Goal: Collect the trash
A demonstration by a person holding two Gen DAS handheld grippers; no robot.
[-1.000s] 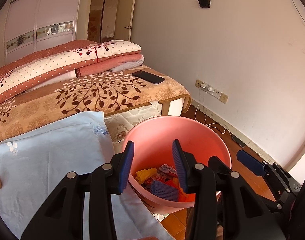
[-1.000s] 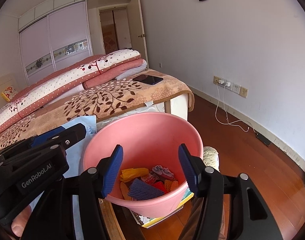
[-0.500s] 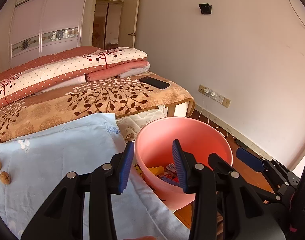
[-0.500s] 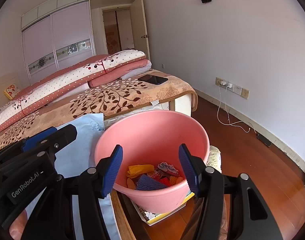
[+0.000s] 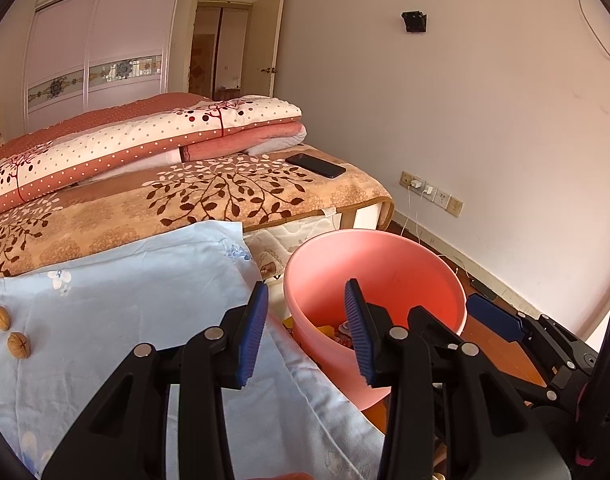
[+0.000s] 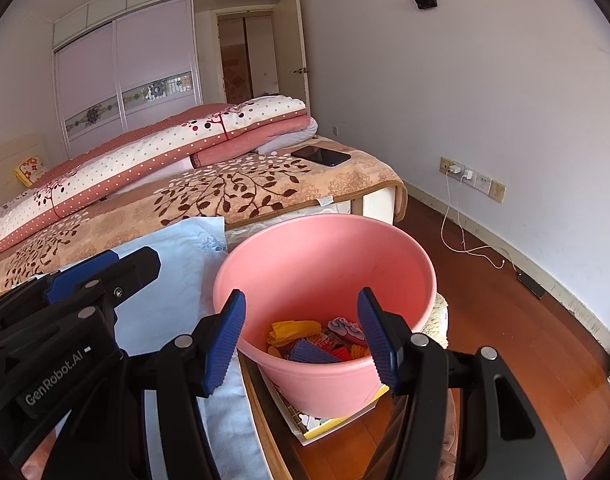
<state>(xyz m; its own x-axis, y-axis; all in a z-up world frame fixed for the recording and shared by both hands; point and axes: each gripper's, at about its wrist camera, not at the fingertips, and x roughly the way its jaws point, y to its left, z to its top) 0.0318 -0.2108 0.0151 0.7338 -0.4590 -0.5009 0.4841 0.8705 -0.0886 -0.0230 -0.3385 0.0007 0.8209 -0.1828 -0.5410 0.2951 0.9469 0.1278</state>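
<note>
Gaping empty, both claws, left (image 5: pixel 305 330) and right (image 6: pixel 301 336), hover near the bucket (image 6: pixel 421 276) rim.

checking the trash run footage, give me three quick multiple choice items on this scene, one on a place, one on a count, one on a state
1. Where does the phone lie?
A. on the bed's leaf-patterned blanket
B. in the bucket
C. on the floor

2. How many walnuts lie on the light blue cloth?
A. none
B. two
C. five

3. What state is the left gripper in?
A. shut on a wrapper
B. open and empty
C. shut on the bucket rim

Answers:
1 A, the dark phone rests on the blanket near the bed's corner.
2 B, two walnuts show at the cloth's left edge.
3 B, its blue pads stand apart with nothing between, beside the pink bucket.
</note>
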